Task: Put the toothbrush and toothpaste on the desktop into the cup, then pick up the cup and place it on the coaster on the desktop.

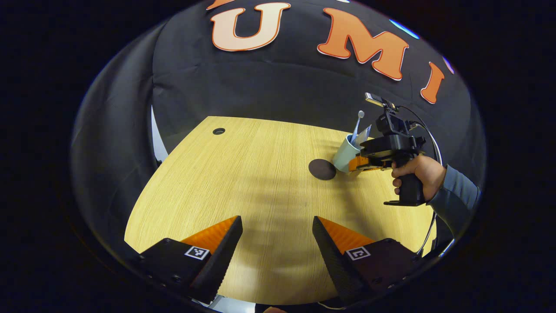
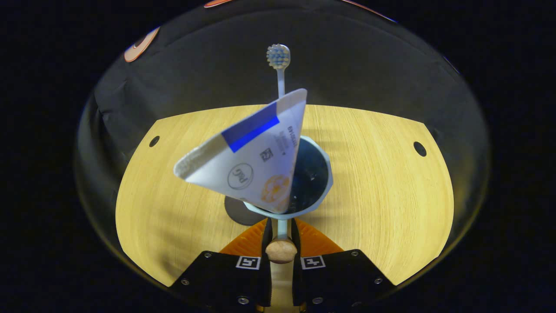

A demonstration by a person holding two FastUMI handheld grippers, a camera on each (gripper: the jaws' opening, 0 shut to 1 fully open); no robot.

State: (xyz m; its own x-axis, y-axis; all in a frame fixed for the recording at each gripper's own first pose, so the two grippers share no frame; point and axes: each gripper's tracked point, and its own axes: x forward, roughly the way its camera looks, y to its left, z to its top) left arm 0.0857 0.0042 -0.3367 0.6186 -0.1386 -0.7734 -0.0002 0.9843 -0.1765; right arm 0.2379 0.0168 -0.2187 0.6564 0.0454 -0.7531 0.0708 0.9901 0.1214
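Observation:
The pale blue cup [image 1: 344, 155] leans just right of the dark round coaster [image 1: 322, 169], with the right gripper [image 1: 359, 164] against its near side. A white toothbrush [image 1: 359, 119] and the toothpaste tube [image 1: 365, 132] stick out of it. In the right gripper view the cup [image 2: 326, 188] is right ahead, and the right gripper [image 2: 281, 224] is shut on a thin pale part of its near side. The toothpaste tube [image 2: 252, 161] leans left and the toothbrush [image 2: 278, 57] rises behind. The coaster [image 2: 236, 214] peeks out at the cup's lower left. My left gripper [image 1: 278, 230] hangs open over the bare desk.
The wooden desktop [image 1: 243, 182] has cable holes at its far corners [image 1: 218, 131] [image 2: 419, 148] [image 2: 153, 141]. A hand and grey sleeve [image 1: 419, 176] hold the right gripper at the desk's right side. Black cloth walls surround the desk.

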